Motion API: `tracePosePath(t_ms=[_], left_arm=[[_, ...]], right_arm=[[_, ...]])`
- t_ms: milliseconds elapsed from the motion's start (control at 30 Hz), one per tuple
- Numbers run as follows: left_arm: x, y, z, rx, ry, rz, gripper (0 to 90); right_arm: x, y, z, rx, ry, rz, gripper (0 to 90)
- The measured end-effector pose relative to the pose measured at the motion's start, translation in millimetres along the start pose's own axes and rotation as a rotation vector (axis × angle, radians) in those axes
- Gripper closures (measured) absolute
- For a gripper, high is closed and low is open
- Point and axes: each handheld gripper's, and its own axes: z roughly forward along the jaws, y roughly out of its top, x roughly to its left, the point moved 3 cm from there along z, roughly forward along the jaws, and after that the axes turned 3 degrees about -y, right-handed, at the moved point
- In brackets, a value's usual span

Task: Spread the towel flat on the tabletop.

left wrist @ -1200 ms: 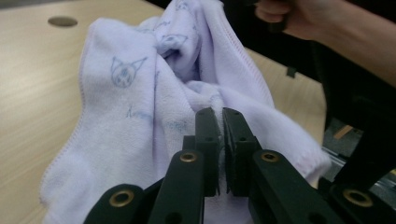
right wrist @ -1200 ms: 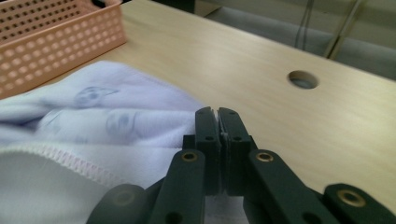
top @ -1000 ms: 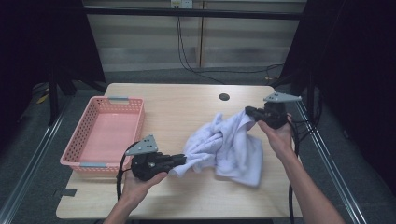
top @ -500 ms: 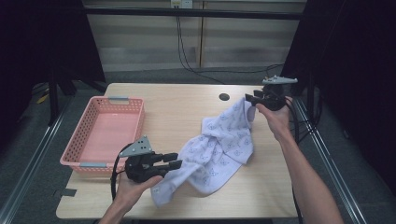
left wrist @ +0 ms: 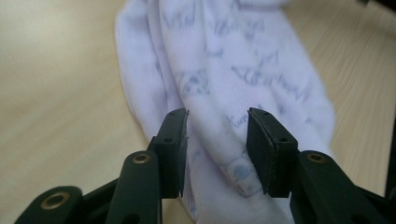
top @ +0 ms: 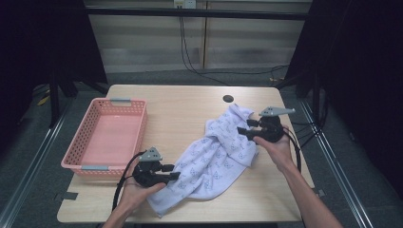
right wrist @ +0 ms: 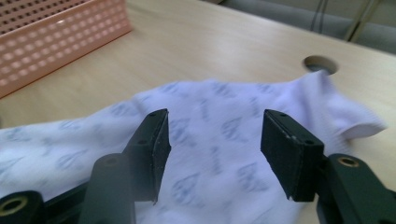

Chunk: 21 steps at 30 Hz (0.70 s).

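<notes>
— Lying flat on the table (top: 190, 102), the towel (top: 216, 156) is stretched on a diagonal, from the near left corner to the far right.

— How are the tongs placed?

— The left gripper (top: 171, 172) is found at the near end, the right gripper (top: 244, 129) at the far end. Both pairs of jaws have just been opening and stand apart; cloth is seen between them, but it is not pinched. The basket (top: 83, 159) is nearer to the left hand (top: 138, 192).

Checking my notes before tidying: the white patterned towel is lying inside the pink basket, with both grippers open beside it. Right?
Not quite. The towel lies spread on the table, right of the pink basket, as the high view shows. The left gripper and right gripper are open at its ends.
</notes>
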Motion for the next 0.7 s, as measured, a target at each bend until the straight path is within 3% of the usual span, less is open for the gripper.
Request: tracePosePath(t_ms=[67, 133, 267, 300, 433, 467, 567, 633, 700], left_arm=[[-0.6, -1.7, 7.7, 0.044, 0.007, 0.003, 62.7], [-3.1, -1.4, 15.6, 0.064, 0.015, 0.019, 73.5], [-11.6, 6.7, 31.0, 0.077, -0.027, 0.022, 80.5], [-14.3, 9.2, 35.3, 0.069, -0.037, 0.007, 80.5], [-26.2, 16.2, 50.6, 0.069, -0.091, 0.01, 79.5], [-29.4, 18.6, 53.3, 0.064, -0.085, 0.017, 78.8], [-29.8, 21.7, 50.5, 0.041, -0.097, 0.012, 74.4], [-25.8, 22.1, 43.9, 0.013, -0.115, -0.009, 69.8], [-20.1, 22.3, 36.1, -0.016, -0.096, -0.03, 63.8]], right_arm=[[13.2, -14.8, -2.1, 0.023, 0.034, -0.021, 39.9], [26.5, -29.6, -4.2, 0.043, 0.07, -0.025, 38.5], [53.3, -58.7, -7.0, 0.091, 0.146, -0.025, 38.4], [59.6, -65.2, -6.8, 0.105, 0.154, -0.025, 38.7], [85.3, -85.3, -3.0, 0.16, 0.224, -0.047, 39.3], [89.3, -88.2, -2.3, 0.171, 0.235, -0.054, 38.5], [103.1, -97.1, 2.0, 0.198, 0.295, -0.058, 35.8], [108.8, -100.1, 5.0, 0.209, 0.303, -0.063, 35.3], [116.1, -104.6, 10.1, 0.232, 0.293, -0.112, 44.4]])
